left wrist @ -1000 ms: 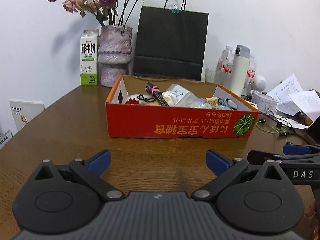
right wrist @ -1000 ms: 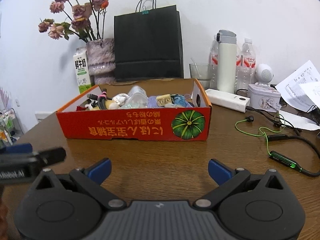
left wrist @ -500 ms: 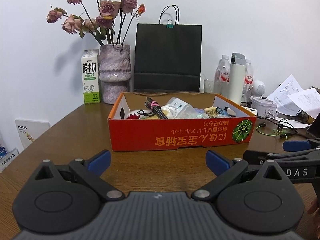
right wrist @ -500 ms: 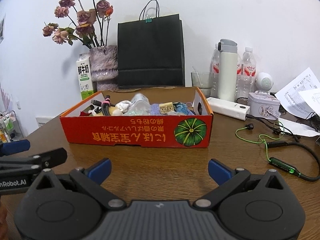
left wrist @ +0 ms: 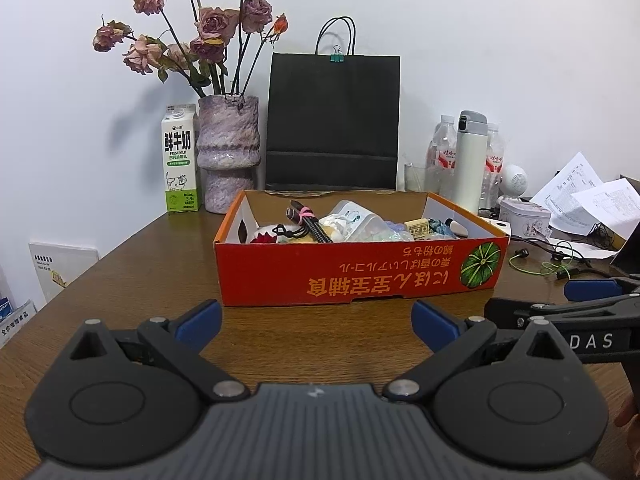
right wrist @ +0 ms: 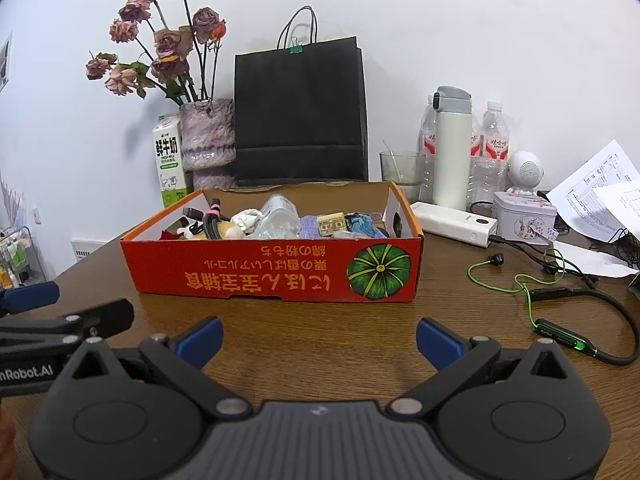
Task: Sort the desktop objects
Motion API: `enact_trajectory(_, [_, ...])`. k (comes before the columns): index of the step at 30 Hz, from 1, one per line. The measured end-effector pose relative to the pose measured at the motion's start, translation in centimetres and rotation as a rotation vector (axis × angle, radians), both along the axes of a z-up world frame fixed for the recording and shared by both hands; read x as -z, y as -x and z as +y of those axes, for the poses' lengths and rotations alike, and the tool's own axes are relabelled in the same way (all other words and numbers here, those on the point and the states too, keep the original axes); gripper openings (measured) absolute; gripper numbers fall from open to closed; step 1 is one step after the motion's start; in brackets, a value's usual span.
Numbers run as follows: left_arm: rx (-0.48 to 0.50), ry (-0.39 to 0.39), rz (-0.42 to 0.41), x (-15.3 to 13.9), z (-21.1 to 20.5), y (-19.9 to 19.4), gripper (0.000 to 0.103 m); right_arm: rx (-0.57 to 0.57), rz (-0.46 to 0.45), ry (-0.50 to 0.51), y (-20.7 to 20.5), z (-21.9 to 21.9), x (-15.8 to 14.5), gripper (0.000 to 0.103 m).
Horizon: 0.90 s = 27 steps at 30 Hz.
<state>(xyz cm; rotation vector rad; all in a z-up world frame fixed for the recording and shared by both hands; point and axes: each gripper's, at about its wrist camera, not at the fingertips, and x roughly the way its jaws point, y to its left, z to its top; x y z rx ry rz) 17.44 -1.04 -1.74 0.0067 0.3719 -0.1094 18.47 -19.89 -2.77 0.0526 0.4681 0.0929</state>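
A shallow orange-red cardboard box (left wrist: 360,276) (right wrist: 272,276) with a pumpkin picture stands on the brown wooden table (left wrist: 132,276). Inside it lie several small items: a bundled black cable with a pink tie (left wrist: 308,222), a clear plastic bottle (left wrist: 356,220), a small tan eraser-like block (right wrist: 331,224), and blue bits. My left gripper (left wrist: 316,320) hovers open over the table in front of the box, nothing between its fingers. My right gripper (right wrist: 318,338) is also open and empty, just short of the box. Each gripper shows at the edge of the other's view.
Behind the box stand a black paper bag (left wrist: 332,120), a vase of dried roses (left wrist: 228,156), a milk carton (left wrist: 181,160), a white flask (right wrist: 452,148), water bottles and a glass. To the right lie a white power bank (right wrist: 456,224), a tin, green earphones (right wrist: 520,280), cables and papers.
Both grippers have drawn back and tilted up: the box now sits lower and farther in each view, and more wall and flowers show. Both stay open.
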Motion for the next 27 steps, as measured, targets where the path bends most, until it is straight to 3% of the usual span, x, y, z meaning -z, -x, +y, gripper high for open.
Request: enact_trajectory(27, [-0.001, -0.005, -0.001, 0.13, -0.11, -0.08, 0.103, 0.002, 0.003, 0.004, -0.02, -0.08, -0.01, 0.103])
